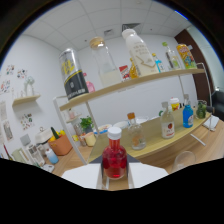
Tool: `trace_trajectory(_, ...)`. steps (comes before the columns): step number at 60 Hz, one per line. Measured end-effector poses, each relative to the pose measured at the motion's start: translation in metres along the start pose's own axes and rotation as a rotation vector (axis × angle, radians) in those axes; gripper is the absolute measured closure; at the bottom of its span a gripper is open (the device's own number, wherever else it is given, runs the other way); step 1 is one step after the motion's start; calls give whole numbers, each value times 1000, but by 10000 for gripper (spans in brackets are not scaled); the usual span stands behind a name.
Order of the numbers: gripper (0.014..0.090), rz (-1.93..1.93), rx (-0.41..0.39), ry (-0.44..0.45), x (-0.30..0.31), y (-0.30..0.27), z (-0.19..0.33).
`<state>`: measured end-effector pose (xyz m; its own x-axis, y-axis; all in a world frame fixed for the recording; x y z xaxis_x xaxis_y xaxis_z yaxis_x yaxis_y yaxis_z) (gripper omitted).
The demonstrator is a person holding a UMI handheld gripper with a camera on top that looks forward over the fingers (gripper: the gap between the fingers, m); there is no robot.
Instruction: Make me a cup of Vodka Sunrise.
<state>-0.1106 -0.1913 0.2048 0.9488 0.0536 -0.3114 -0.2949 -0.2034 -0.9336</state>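
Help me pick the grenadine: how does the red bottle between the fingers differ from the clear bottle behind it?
The red bottle holds red liquid and has a white cap; the clear bottle looks colourless with an orange-brown cap. The red one stands between the gripper fingers, the clear one beyond them on the table. Both stand upright and capped.

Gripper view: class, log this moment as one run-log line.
gripper: shut on bottle | held: small clear glass bottle of red liquid, white cap | beyond: wooden table with bottles | stage: carrying

Hand-held gripper fingers masked in black, red bottle (pixel 114 161) base hidden (shelf labels unreadable)
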Motion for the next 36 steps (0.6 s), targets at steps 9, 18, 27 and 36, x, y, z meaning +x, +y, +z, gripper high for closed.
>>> trace_trajectory(9,704,-94,-144,39,5,84,23)
trace_trajectory(18,704,-155,-233,64,7,136,33)
trace_trajectory(27,703,-217,-299,72,5,167,35)
trace_trajectory(36,703,-236,-352,93,6,184,35)
